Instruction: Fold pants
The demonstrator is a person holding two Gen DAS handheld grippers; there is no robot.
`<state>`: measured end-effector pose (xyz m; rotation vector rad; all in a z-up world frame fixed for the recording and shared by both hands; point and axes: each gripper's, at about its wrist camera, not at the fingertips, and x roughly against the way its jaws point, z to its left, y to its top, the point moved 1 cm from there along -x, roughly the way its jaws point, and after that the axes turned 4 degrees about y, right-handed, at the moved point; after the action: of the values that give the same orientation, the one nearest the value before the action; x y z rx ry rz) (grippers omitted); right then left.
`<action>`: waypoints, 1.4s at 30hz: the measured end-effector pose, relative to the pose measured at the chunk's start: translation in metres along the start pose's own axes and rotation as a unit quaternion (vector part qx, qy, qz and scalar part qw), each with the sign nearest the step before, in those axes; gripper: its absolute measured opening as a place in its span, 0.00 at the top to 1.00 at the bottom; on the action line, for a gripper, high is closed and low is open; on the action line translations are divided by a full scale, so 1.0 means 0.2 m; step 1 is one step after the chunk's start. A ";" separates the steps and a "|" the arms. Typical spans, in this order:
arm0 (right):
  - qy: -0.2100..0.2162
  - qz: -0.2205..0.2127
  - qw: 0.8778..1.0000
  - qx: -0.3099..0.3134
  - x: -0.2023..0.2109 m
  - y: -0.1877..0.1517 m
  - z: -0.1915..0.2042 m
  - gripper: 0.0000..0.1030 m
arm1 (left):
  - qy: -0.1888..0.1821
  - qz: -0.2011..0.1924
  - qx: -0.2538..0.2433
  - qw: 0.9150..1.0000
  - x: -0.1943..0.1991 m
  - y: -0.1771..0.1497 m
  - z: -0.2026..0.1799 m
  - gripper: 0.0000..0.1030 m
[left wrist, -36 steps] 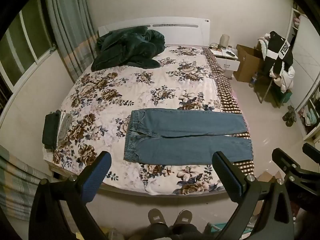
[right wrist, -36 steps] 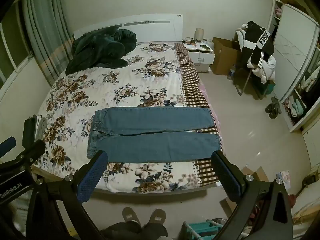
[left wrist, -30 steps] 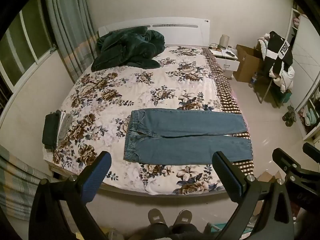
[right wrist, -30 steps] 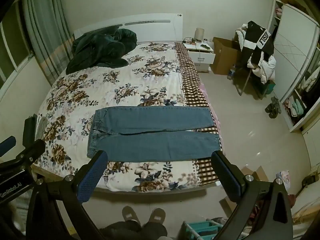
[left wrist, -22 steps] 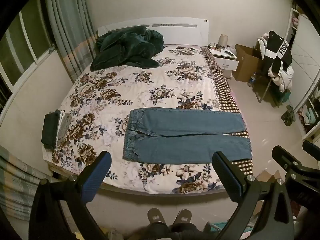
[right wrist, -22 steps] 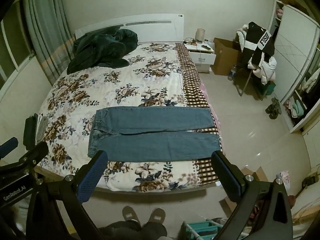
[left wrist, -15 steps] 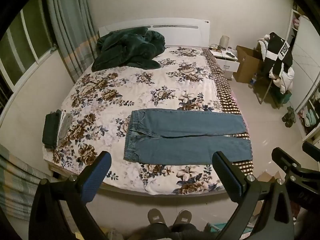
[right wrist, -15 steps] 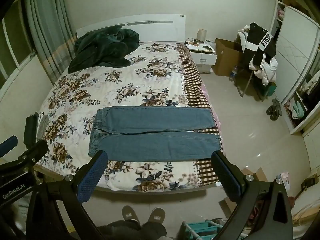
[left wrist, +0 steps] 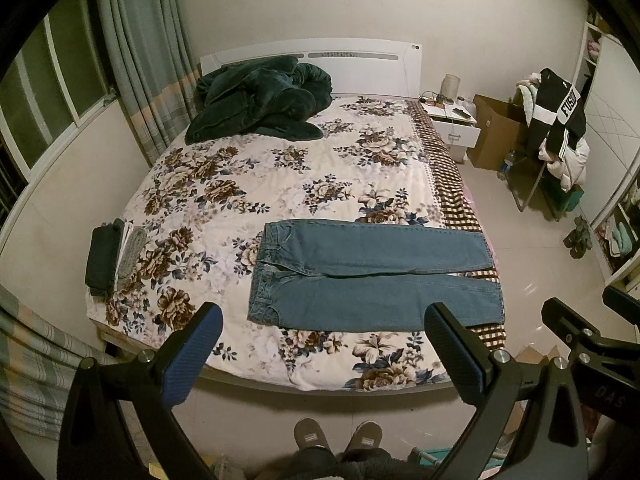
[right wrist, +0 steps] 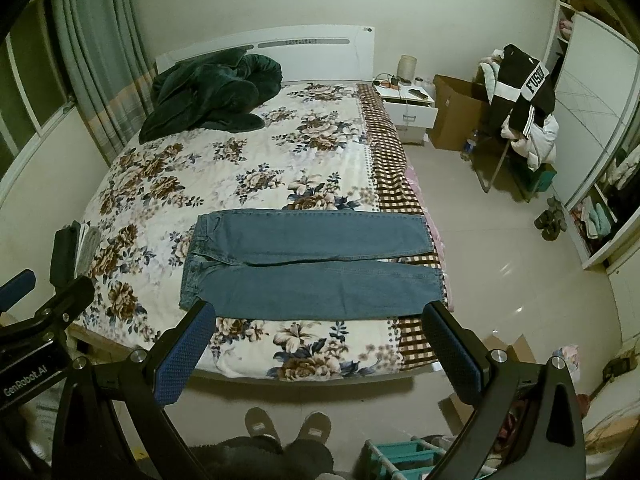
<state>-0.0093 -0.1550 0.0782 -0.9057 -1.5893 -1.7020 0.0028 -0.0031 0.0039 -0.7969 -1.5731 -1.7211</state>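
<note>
Bed [left wrist: 280, 184] — floral coverlet, brown checked strip along its right edge, white headboard at the far end. On it: blue jeans [left wrist: 372, 276] spread flat across the near part, waistband left, legs running right, side by side; dark green blanket [left wrist: 260, 104] heaped at the far left; small stack of folded dark and grey cloths [left wrist: 114, 256] — near left edge.

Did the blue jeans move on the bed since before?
No. The jeans lie flat in the same spot on the floral bedspread, legs toward its checkered edge.
</note>
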 end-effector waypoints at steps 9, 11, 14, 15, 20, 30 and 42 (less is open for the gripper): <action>0.004 -0.001 1.000 0.006 0.03 0.01 0.00 0.00 | 0.001 -0.001 0.001 1.000 0.02 0.03 0.02 0.00; 0.005 -0.001 1.000 0.006 0.03 0.02 -0.01 0.00 | 0.000 -0.001 0.001 1.000 0.03 0.03 0.02 0.00; 0.005 -0.001 1.000 0.007 0.03 0.02 -0.01 0.00 | 0.000 -0.002 0.001 1.000 0.02 0.02 0.02 0.00; 0.006 -0.002 1.000 0.007 0.04 0.02 -0.01 0.00 | 0.000 -0.002 0.001 1.000 0.02 0.03 0.02 0.00; 0.006 -0.005 1.000 0.008 0.07 0.02 -0.02 0.00 | 0.001 -0.004 0.001 1.000 0.04 0.05 0.02 0.00; 0.008 -0.008 1.000 0.009 0.13 0.05 -0.02 0.00 | 0.005 -0.008 0.001 1.000 0.07 0.09 0.02 0.00; 0.009 -0.010 1.000 0.009 0.13 0.03 -0.02 0.00 | 0.008 -0.011 0.001 1.000 0.09 0.10 0.03 0.00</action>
<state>-0.0193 -0.1592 0.1037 -0.8667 -1.6049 -1.7012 0.0086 0.0009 0.0317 -0.7643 -1.5783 -1.7365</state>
